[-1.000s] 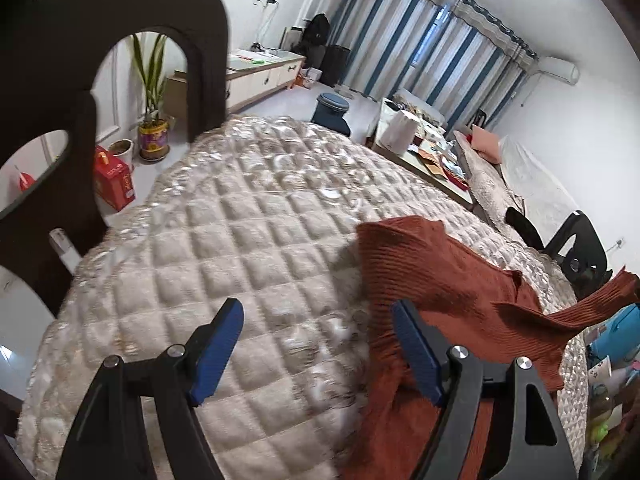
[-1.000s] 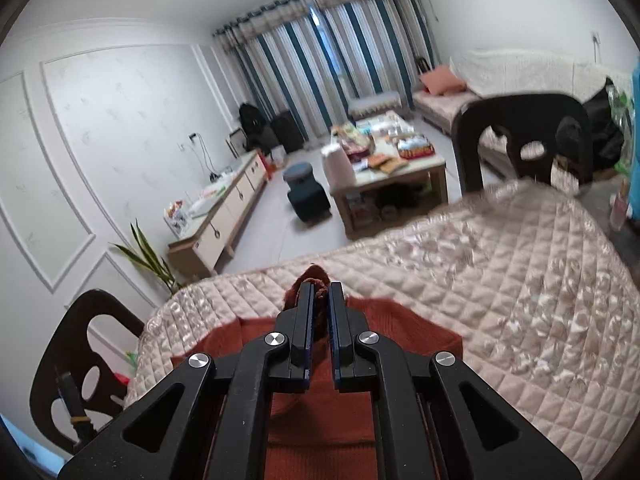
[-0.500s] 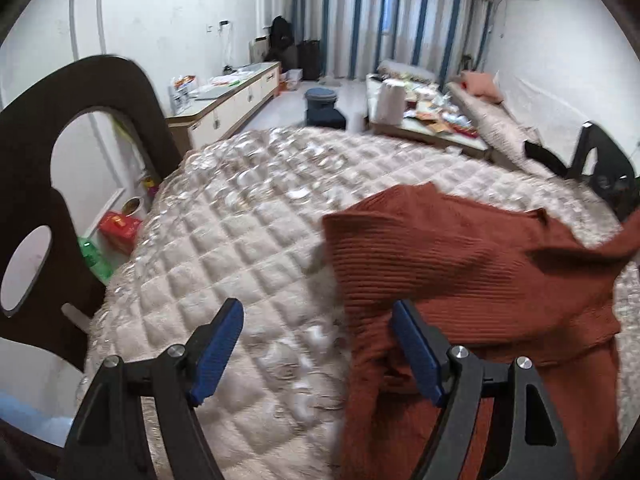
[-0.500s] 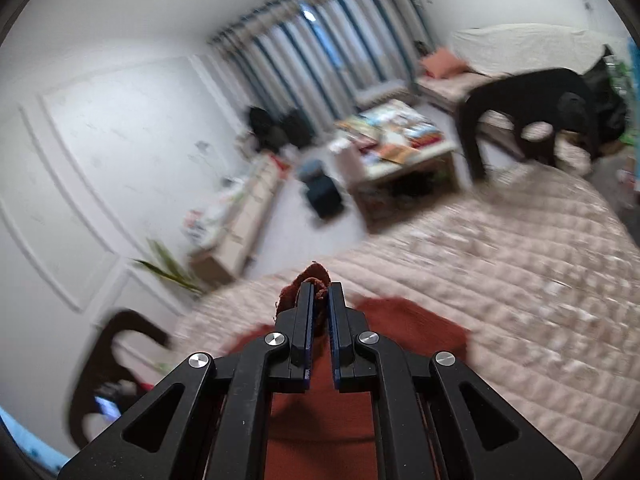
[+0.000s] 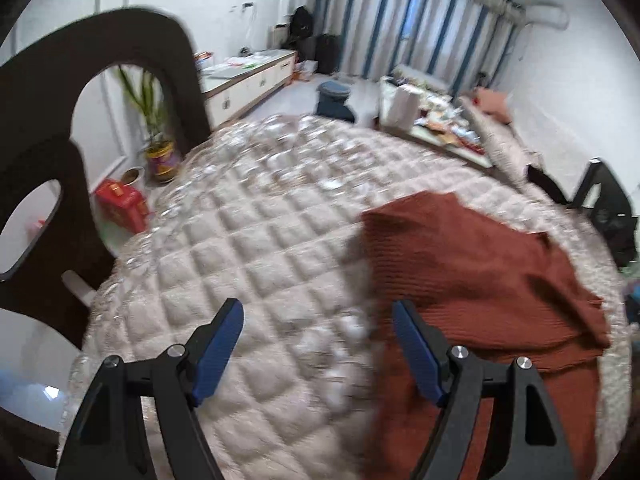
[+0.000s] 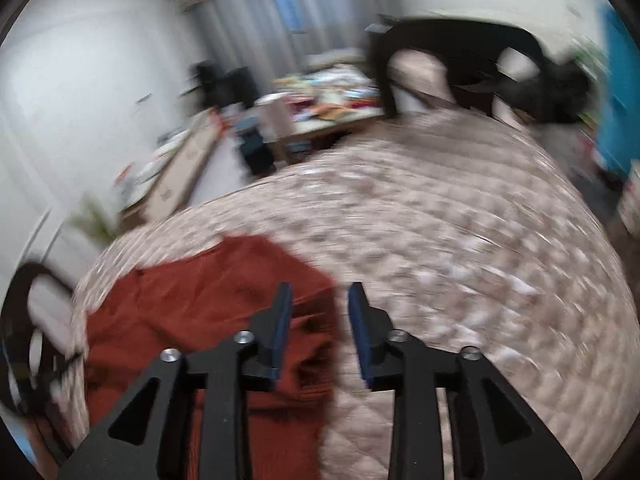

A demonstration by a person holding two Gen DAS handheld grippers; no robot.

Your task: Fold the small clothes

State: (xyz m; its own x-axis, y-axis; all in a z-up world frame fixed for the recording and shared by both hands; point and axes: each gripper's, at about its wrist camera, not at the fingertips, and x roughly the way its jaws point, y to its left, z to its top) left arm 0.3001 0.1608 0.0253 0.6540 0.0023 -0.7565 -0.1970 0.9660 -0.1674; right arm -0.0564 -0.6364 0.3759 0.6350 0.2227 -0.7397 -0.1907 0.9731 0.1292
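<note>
We see the rust-red knit garment (image 5: pixel 472 280) lying partly folded on the quilted worktop cover (image 5: pixel 248 248). Left tool (image 5: pixel 318 350) hangs over the garment's left edge w/ jaws wide apart, nothing btwn them. Right tool (image 6: pixel 320 328) is over the garment's right edge, jaws opening, pads clear of the cloth. Red box (image 5: pixel 122 204) on the floor left of the garment: print too blurred to read.
</note>
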